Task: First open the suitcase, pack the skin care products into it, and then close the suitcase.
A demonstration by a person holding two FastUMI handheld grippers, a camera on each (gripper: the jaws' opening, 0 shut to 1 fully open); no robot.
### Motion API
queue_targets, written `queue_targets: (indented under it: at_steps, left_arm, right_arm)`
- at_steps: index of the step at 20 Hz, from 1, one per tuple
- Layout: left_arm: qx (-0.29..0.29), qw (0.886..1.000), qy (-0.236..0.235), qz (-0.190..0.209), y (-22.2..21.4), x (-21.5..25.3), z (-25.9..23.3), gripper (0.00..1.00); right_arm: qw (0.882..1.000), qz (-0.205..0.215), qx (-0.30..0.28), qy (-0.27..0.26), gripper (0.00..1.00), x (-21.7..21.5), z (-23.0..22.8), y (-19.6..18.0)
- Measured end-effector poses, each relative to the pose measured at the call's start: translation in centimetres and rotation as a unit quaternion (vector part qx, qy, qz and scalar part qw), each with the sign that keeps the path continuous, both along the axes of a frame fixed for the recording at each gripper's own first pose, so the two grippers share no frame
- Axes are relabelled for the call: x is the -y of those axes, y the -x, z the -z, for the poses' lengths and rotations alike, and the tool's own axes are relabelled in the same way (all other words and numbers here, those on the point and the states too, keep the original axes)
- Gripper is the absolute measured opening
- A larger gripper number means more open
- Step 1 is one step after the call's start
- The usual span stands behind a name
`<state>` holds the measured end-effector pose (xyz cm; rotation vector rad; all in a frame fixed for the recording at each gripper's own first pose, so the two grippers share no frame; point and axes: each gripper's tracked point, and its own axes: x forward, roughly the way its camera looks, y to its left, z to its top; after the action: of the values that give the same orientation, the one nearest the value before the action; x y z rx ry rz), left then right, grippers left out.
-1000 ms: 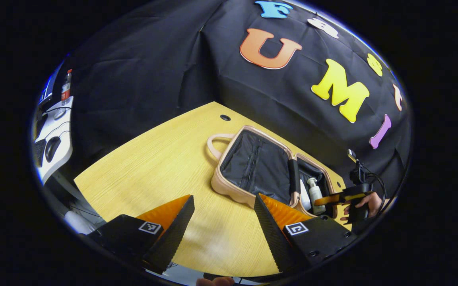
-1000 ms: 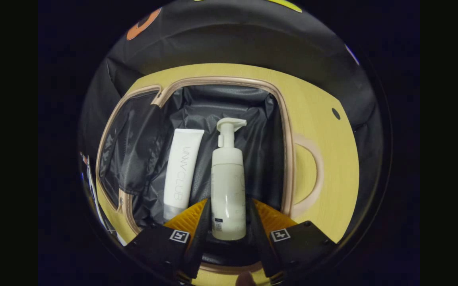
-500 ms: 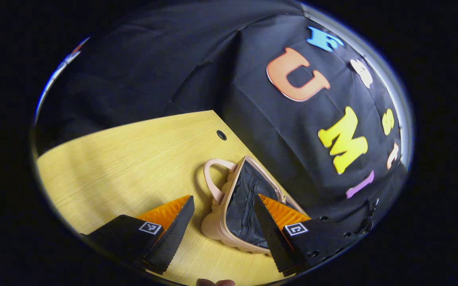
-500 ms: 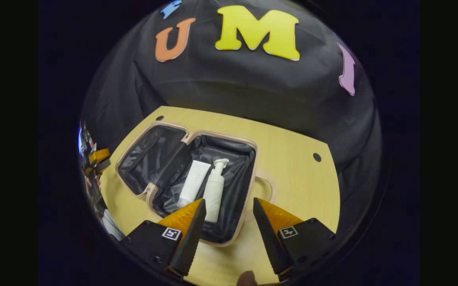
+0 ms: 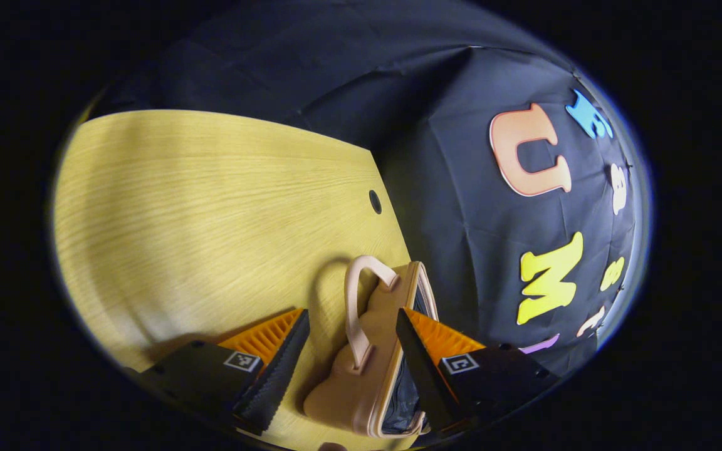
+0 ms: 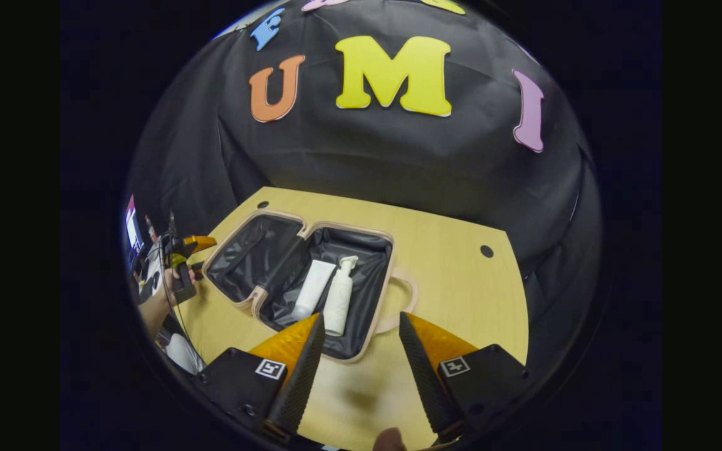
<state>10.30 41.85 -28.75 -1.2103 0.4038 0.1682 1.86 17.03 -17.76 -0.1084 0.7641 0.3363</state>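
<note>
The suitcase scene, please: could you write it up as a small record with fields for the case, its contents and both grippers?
suitcase: open flat on the wooden table, black lining showing
contents: white tube and white pump bottle lying side by side in the right half
lid half: left gripper open, fingers either side of its rim and handle, not pressing
right gripper: open, holding nothing, above the table near the case
task stage: products packed, case not yet closed

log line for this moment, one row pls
stage: packed, closing next | suitcase: open flat | tube, pump bottle: inside | left gripper: open at lid half | right gripper: open, empty
</note>
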Motion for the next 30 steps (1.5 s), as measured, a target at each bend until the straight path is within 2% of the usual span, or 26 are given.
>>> queue_targets:
  at_steps: [3, 4, 5, 7, 8, 11, 14, 16, 18, 21, 23, 24, 27, 30]
  left_arm:
    - [-0.007, 1.0, 0.005, 0.011, -1.9, 0.6, 0.5, 0.81]
    - [-0.019, 1.0, -0.001, 0.011, -2.3, 0.4, 1.1, 0.84]
    - [-0.03, 0.999, -0.002, 0.012, -2.8, 0.5, 1.4, 0.76]
    - [-0.05, 0.999, -0.016, 0.007, -3.2, 0.2, 1.7, 0.28]
    - [-0.037, 0.999, -0.022, 0.008, -3.3, 0.4, 0.7, 0.14]
    - [-0.007, 0.998, -0.055, 0.009, -3.7, 0.5, -3.1, 0.09]
    - [0.03, 0.995, -0.092, 0.019, -4.2, 1.7, -9.0, 0.07]
    - [0.054, 0.989, -0.138, 0.029, -3.5, 3.2, -13.1, 0.05]
    - [0.072, 0.976, -0.199, 0.049, -3.6, 6.5, -17.1, 0.05]
    - [0.111, 0.947, -0.287, 0.089, -3.4, 13.6, -23.5, 0.05]
    - [0.127, 0.93, -0.327, 0.113, -3.4, 19.3, -25.8, 0.05]
    - [0.131, 0.921, -0.345, 0.125, -3.8, 22.3, -26.5, 0.05]
    - [0.138, 0.889, -0.407, 0.156, -5.0, 29.9, -26.4, 0.05]
    - [0.131, 0.857, -0.469, 0.17, -4.4, 35.5, -24.6, 0.05]
  right_arm:
    - [1.0, 0.005, 0.002, -0.018, 0.71, -0.7, -1.2, 0.2]
    - [1.0, 0.005, 0.004, -0.025, 0.71, -0.9, -1.5, 0.3]
    - [1.0, 0.003, 0.007, -0.027, 0.71, -1.0, -1.8, 0.4]
    - [1.0, 0.0, 0.019, -0.023, 0.71, -0.8, -2.4, 0.5]
    - [0.999, 0.003, 0.031, -0.016, 0.71, -0.4, -2.7, 0.5]
    - [0.997, 0.028, 0.074, -0.009, 0.71, 1.1, -4.4, 0.5]
    - [0.995, 0.054, 0.084, -0.026, 0.71, 2.7, -5.6, 1.1]
    - [0.993, 0.072, 0.09, -0.037, 0.72, 4.4, -6.1, 1.4]
    - [0.99, 0.085, 0.104, -0.047, 0.71, 5.9, -6.9, 1.8]
    - [0.985, 0.103, 0.132, -0.042, 0.69, 9.8, -8.6, 2.4]
    - [0.98, 0.118, 0.154, -0.031, 0.71, 12.3, -9.3, 3.0]
    - [0.978, 0.126, 0.166, -0.027, 0.69, 13.6, -9.9, 3.4]
    - [0.968, 0.161, 0.19, -0.017, 0.71, 17.3, -10.9, 4.1]
    - [0.963, 0.188, 0.193, -0.015, 0.71, 20.5, -10.8, 5.0]
